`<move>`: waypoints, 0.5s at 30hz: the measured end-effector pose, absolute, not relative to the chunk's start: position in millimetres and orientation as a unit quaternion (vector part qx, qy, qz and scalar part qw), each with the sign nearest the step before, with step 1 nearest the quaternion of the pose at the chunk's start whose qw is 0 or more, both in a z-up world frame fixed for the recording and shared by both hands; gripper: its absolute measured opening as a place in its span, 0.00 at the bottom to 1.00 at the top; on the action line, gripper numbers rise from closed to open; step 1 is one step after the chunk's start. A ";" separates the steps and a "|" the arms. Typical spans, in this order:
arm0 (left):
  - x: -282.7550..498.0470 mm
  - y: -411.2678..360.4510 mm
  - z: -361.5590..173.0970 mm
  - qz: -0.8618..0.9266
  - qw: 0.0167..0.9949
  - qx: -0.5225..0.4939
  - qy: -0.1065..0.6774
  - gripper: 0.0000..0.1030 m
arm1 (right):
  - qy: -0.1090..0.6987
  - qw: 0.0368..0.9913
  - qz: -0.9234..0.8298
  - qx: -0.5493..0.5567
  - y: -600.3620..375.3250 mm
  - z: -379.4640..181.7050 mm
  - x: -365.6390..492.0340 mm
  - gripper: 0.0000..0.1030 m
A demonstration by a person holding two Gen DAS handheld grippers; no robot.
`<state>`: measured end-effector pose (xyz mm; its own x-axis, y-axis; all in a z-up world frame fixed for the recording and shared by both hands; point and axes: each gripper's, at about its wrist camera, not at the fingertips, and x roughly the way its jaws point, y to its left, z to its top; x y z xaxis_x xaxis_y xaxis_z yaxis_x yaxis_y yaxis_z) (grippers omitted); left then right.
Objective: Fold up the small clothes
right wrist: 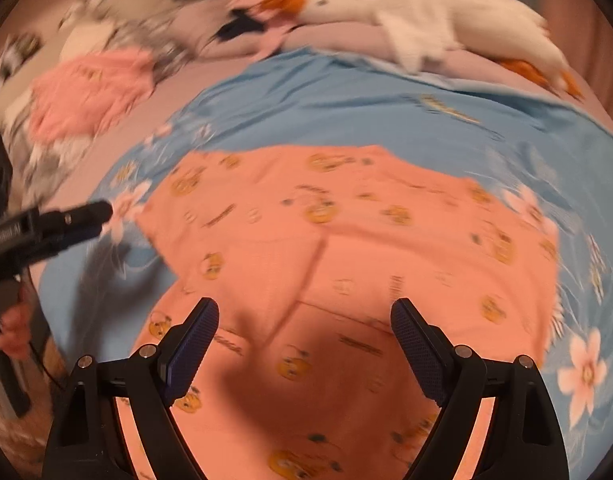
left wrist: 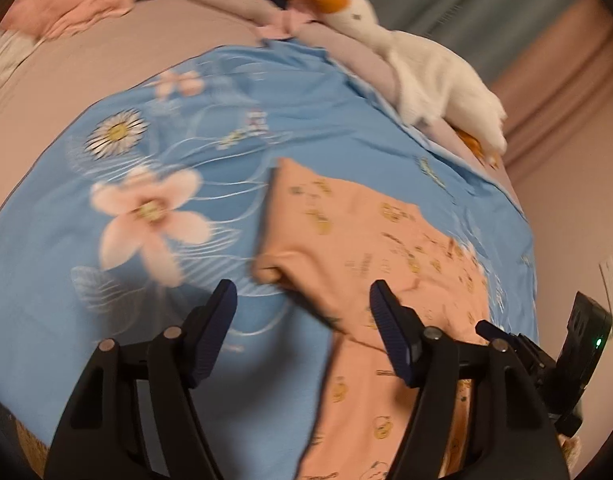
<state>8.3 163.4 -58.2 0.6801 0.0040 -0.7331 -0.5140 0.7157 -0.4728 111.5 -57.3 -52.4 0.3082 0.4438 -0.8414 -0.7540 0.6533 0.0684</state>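
A small orange garment (left wrist: pixel 358 240) with yellow cartoon prints lies on a blue floral sheet (left wrist: pixel 106 248); it fills the middle of the right wrist view (right wrist: pixel 346 240). My left gripper (left wrist: pixel 302 292) is open and empty, hovering over the garment's left edge. My right gripper (right wrist: pixel 304 312) is open and empty above the garment's near part. The left gripper's tip shows at the left of the right wrist view (right wrist: pixel 86 216), beside the garment's left corner. The right gripper shows at the right edge of the left wrist view (left wrist: pixel 546 356).
A white plush goose (right wrist: pixel 426 16) lies along the far edge of the bed, also in the left wrist view (left wrist: pixel 438 76). A pink garment (right wrist: pixel 90 92) and patterned cloths (right wrist: pixel 146 12) lie at the far left on the mauve bedding. Curtains (left wrist: pixel 486 4) hang behind.
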 end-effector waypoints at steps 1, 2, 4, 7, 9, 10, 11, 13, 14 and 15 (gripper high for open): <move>5.3 166.8 -59.2 0.159 0.847 -0.346 0.370 0.63 | 0.448 0.784 0.387 -0.188 -46.7 -56.8 106.6 0.82; -0.3 169.8 -60.5 0.169 0.845 -0.347 0.371 0.62 | 0.447 0.779 0.394 -0.197 -39.6 -60.7 103.5 0.80; -7.7 176.5 -64.3 0.179 0.840 -0.350 0.374 0.62 | 0.453 0.767 0.402 -0.212 -26.9 -69.4 99.1 0.77; -13.9 183.9 -67.1 0.187 0.834 -0.358 0.377 0.62 | 0.458 0.759 0.400 -0.233 -12.8 -82.6 96.5 0.59; -16.0 186.0 -68.5 0.191 0.832 -0.359 0.377 0.62 | 0.460 0.760 0.388 -0.246 -8.2 -88.7 98.9 0.45; -17.2 186.3 -68.4 0.191 0.832 -0.359 0.377 0.62 | 0.462 0.763 0.381 -0.243 -8.7 -89.6 102.3 0.32; -18.6 186.6 -68.9 0.190 0.832 -0.358 0.378 0.62 | 0.464 0.764 0.381 -0.236 -10.6 -88.7 105.1 0.17; -18.3 187.4 -69.3 0.190 0.833 -0.356 0.379 0.62 | 0.464 0.771 0.379 -0.216 -17.6 -84.3 110.6 0.07; -17.8 187.8 -69.8 0.191 0.833 -0.355 0.380 0.62 | 0.464 0.772 0.384 -0.202 -23.1 -79.2 113.4 0.05; -16.8 188.6 -70.4 0.193 0.832 -0.355 0.380 0.62 | 0.462 0.775 0.386 -0.194 -24.6 -76.4 114.3 0.05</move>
